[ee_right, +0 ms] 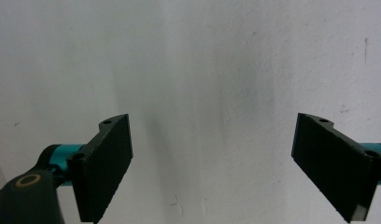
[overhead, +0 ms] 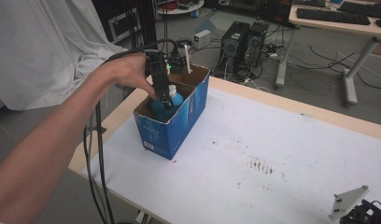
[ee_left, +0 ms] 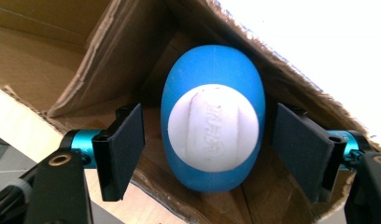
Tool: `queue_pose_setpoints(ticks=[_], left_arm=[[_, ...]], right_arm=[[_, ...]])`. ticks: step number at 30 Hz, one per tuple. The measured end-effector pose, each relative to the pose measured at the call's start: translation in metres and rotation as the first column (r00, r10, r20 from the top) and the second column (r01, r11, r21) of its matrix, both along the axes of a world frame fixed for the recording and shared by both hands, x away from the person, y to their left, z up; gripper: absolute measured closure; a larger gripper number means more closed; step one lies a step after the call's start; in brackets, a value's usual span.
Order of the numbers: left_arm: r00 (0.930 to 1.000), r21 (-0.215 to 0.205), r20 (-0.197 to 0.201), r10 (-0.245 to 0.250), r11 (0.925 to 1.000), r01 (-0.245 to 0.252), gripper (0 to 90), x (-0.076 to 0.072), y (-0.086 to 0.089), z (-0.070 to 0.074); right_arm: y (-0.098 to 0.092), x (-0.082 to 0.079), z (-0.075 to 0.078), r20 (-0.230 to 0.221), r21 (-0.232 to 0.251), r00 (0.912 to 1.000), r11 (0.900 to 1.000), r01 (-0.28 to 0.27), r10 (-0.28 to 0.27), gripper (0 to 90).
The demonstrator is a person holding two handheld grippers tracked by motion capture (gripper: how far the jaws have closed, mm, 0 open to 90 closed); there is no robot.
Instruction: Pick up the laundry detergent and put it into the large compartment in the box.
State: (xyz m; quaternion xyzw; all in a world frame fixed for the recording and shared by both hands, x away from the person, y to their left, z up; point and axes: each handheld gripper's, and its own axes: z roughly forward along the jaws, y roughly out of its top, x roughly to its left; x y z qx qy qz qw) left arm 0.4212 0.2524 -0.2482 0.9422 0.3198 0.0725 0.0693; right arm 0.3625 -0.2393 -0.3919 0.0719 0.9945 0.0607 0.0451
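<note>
Blue plastic bottle with white cap (ee_left: 212, 126) standing inside open blue cardboard box (overhead: 177, 122) at white table's (overhead: 254, 158) left end, left gripper (ee_left: 207, 149) reaching in — jaws wide either side, not touching, right gripper (ee_right: 212, 168) spread wide over bare tabletop — holding nothing.

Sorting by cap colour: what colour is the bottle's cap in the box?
White cap on a blue bottle; clearest in the left gripper view.

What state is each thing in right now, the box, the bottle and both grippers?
Blue cardboard box: upright on the table, top flaps open.
Blue bottle: inside the box, white cap on.
Left gripper: open, jaws either side of the bottle, not touching.
Right gripper: open, holding nothing.
</note>
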Motion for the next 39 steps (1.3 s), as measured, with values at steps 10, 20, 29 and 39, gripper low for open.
queue_pose_setpoints(ticks=[10,20,29,39], left_arm=[[0.9981,0.007,0.056,-0.027,0.9996,0.026,26.3,-0.001,-0.012,0.027],[0.9932,-0.007,0.081,-0.083,0.9964,0.084,26.3,-0.002,-0.041,0.044],[0.9855,-0.011,0.103,-0.135,0.9906,0.136,21.9,0.002,-0.074,0.056],[0.9752,0.007,0.106,-0.194,0.9809,0.194,12.3,0.000,-0.119,0.047]], right_arm=[[0.000,0.000,0.001,0.000,0.002,1.0000,1.000,-0.002,0.002,11.6],[0.001,0.000,0.001,0.000,0.005,1.0000,1.000,-0.005,0.005,11.6],[0.001,0.000,0.001,0.002,0.005,1.0000,1.000,-0.009,0.009,11.6],[0.001,0.000,0.002,0.001,0.009,0.9999,1.000,-0.011,0.011,11.6]])
